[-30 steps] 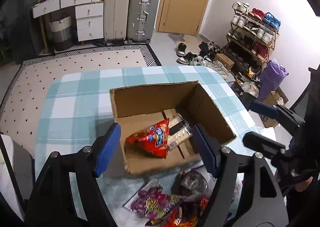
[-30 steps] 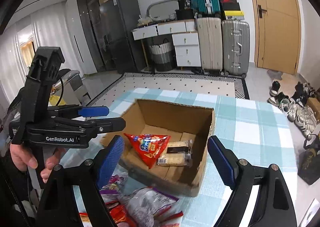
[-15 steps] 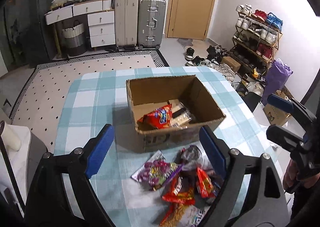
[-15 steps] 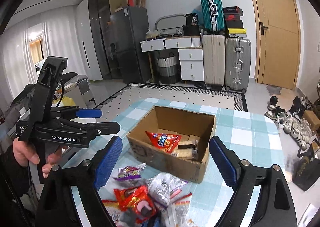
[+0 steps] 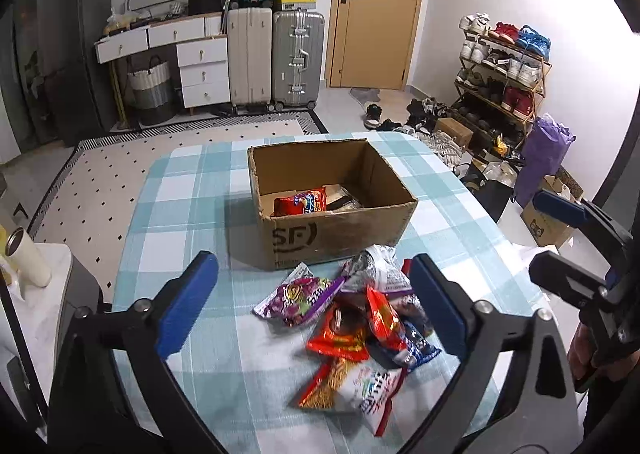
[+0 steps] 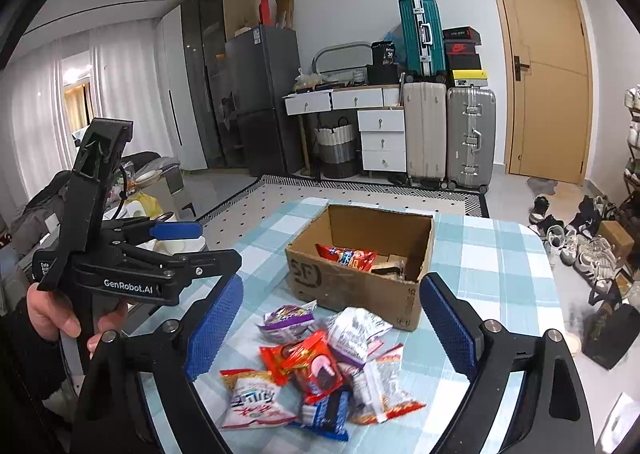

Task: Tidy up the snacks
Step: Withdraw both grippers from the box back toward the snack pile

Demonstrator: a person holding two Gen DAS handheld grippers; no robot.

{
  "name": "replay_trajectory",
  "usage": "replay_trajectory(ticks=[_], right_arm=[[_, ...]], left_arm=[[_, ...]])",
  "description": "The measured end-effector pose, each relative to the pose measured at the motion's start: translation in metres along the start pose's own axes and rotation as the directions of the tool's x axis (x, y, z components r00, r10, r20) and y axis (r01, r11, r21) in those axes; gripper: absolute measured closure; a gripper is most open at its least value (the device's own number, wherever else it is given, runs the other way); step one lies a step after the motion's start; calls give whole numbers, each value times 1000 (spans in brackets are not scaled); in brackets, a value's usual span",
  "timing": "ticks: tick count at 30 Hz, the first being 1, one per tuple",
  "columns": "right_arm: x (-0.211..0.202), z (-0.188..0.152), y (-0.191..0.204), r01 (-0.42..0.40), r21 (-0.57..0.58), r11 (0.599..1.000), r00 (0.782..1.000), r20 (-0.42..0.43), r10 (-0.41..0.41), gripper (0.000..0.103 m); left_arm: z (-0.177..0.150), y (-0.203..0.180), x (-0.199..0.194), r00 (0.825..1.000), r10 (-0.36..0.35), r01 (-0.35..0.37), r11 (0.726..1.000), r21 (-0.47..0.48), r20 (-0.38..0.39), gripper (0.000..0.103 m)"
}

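Left gripper [image 5: 312, 294], blue pads spread wide and holding nothing, above checkered desk [image 5: 188, 189]. Loose snack pile [image 5: 352, 330] on desk between the pads. At 12 o'clock from pile: open cardboard box [image 5: 332, 234], red snack bag [image 5: 300, 202] inside. At 3 o'clock: right gripper [image 6: 332, 318], likewise spread wide and holding nothing, over the same pile.

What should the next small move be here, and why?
Probably lower the left gripper onto the purple snack packet at the near edge of the pile. Both grippers are open and empty above the table, the cardboard box holds only a red packet and a few others, and that purple one lies least buried.
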State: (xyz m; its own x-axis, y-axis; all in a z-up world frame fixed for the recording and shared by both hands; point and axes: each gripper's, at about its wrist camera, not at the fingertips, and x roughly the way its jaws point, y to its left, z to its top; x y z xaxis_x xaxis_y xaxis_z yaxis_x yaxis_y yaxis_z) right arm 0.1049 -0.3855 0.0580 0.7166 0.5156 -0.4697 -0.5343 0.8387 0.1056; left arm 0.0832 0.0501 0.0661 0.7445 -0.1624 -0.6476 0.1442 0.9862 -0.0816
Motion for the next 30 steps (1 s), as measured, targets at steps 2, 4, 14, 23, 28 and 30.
replay_trajectory(ticks=[2, 4, 14, 23, 28, 30], right_arm=[[-8, -5, 6, 0, -1, 1000, 1000, 6, 0, 10], [-17, -11, 14, 2, 0, 1000, 1000, 15, -2, 10], [-50, -39, 43, 20, 14, 1000, 999, 47, -21, 5], [-66, -65, 52, 14, 47, 999, 999, 50, -16, 3], [-62, -76, 51, 15, 59, 998, 999, 37, -18, 2], [-60, -80, 49, 13, 74, 997, 1000, 27, -15, 2]], left_arm=[[-7, -3, -12, 1000, 2, -2, 1000, 0, 13, 3], [-15, -5, -24, 1000, 9, -9, 1000, 0, 29, 2], [-60, -14, -59, 999, 18, -17, 1000, -20, 42, 1], [-93, -9, -55, 1000, 14, -14, 998, -59, 1, 1], [-106, -5, -39, 999, 10, -13, 997, -77, -31, 1], [-110, -3, -32, 999, 1, -5, 996, -84, -43, 1]])
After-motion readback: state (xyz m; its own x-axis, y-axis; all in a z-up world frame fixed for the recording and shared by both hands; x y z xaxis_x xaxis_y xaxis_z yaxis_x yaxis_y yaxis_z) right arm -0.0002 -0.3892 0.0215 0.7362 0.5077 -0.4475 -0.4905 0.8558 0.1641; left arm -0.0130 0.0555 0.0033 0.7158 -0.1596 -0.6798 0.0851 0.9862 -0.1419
